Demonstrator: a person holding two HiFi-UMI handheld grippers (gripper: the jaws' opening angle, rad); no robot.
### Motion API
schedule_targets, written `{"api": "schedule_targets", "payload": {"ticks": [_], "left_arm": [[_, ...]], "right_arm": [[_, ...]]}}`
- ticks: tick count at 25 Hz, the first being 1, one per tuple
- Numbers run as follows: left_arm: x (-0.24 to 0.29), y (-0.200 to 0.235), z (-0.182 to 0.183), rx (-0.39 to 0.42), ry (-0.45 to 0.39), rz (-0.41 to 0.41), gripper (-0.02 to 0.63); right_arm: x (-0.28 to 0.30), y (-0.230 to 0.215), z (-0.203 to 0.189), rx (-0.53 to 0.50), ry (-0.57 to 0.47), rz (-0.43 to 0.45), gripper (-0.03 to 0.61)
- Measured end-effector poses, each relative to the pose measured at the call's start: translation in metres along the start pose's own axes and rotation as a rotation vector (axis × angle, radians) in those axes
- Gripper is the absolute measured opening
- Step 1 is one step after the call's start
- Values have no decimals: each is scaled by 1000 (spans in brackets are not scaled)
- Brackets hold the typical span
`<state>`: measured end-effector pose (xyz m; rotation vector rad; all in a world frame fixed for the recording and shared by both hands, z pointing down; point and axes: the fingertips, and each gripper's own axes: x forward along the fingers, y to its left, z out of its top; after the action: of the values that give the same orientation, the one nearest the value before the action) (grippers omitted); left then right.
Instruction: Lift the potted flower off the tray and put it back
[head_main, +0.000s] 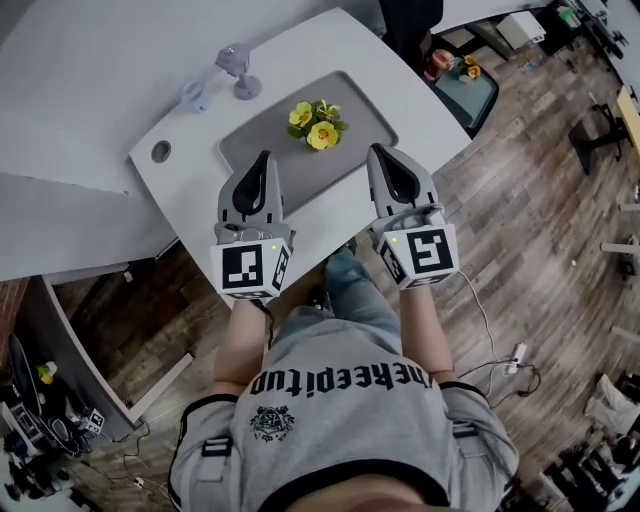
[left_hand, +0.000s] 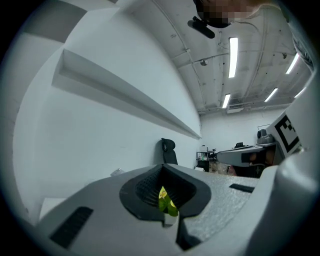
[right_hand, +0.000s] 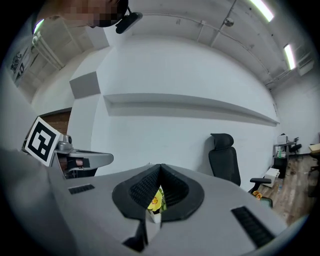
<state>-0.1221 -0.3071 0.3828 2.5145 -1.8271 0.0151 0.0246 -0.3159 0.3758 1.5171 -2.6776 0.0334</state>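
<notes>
The potted flower (head_main: 317, 124), yellow blooms with green leaves, stands on the grey tray (head_main: 260, 135) on the white table. My left gripper (head_main: 264, 158) is shut and empty, its tip over the tray's near edge, to the flower's near left. My right gripper (head_main: 381, 152) is also shut and empty, to the flower's near right. Neither touches the plant. In the left gripper view the closed jaws (left_hand: 162, 167) leave a small window showing the flower (left_hand: 165, 199). The right gripper view shows the same: the gripper (right_hand: 160, 166) with the flower (right_hand: 156, 200) behind it.
Two small lilac objects (head_main: 236, 68) (head_main: 193, 95) stand on the table behind the tray, and a round cable hole (head_main: 161, 151) lies at the left. Beyond the table's far right corner stands another flower pot (head_main: 467, 69). A black office chair (right_hand: 222, 157) stands by the wall.
</notes>
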Motion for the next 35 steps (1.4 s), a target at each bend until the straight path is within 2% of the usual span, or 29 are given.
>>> {"api": "schedule_targets", "payload": {"ticks": [4, 8, 11, 15, 18, 22, 29, 35], "left_arm": [[13, -2, -43, -4, 95, -12, 4], [27, -9, -85, -29, 178, -65, 8], [38, -14, -115, -57, 250, -99, 97], [53, -22, -147, -49, 329, -145, 180], [67, -28, -163, -42, 375, -186, 245], [86, -30, -178, -15, 404, -201, 285], [110, -27, -209, 28, 478, -184, 310], [122, -27, -220, 46, 499, -167, 316]], "right_arm": [[8, -5, -18, 24, 35, 9, 2], [11, -12, -28, 26, 57, 5, 2], [10, -18, -31, 25, 61, 4, 2], [8, -28, -34, 22, 69, -11, 2], [7, -37, -35, 21, 70, -24, 2], [5, -47, -35, 11, 72, -36, 2], [4, -65, -39, 5, 84, -58, 2], [2, -78, -41, 7, 92, -70, 2]]}}
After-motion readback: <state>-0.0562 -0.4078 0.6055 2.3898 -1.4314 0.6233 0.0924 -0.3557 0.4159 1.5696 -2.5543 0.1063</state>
